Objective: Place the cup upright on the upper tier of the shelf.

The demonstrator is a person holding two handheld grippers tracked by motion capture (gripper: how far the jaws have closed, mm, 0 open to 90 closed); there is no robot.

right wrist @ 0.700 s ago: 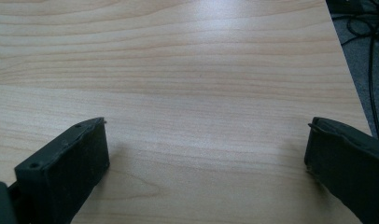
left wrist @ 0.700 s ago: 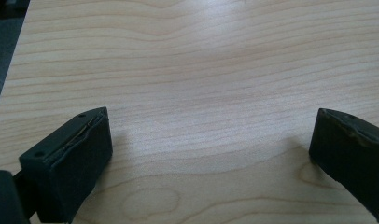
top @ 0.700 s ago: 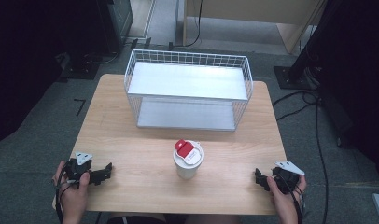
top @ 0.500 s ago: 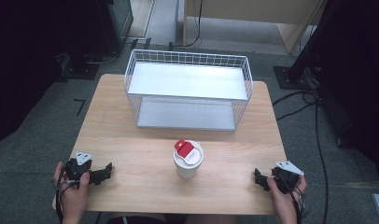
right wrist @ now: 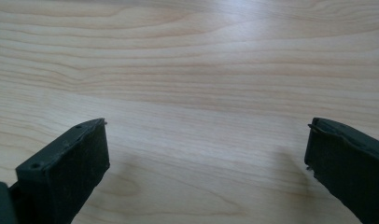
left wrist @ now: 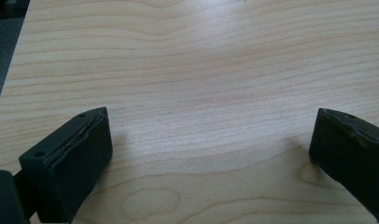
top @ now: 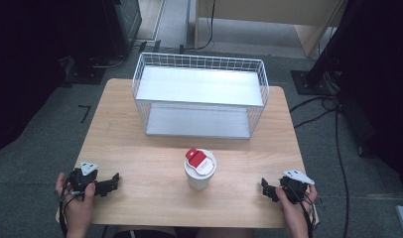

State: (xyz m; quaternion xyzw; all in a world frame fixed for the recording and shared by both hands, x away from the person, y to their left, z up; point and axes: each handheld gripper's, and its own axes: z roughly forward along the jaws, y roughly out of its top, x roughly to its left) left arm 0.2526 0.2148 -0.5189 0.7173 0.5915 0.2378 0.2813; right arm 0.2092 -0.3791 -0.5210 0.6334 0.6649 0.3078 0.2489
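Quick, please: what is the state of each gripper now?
Left gripper: open, holding nothing, over the light wooden table.
Right gripper: open, holding nothing, over the same table.

The right gripper point(right wrist: 206, 154) jaws stand wide apart over the bare wooden table point(right wrist: 201, 70).

Black tongs point(top: 112, 182), grey three-cornered plates point(top: 89, 166), trailing black cables point(top: 308, 215).

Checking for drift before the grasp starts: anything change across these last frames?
Nothing visibly changed. The left gripper and right gripper rest open at the near corners of the light wooden table, holding nothing. The white cup with a red-tabbed lid stands in the same spot in front of the white wire basket shelf.
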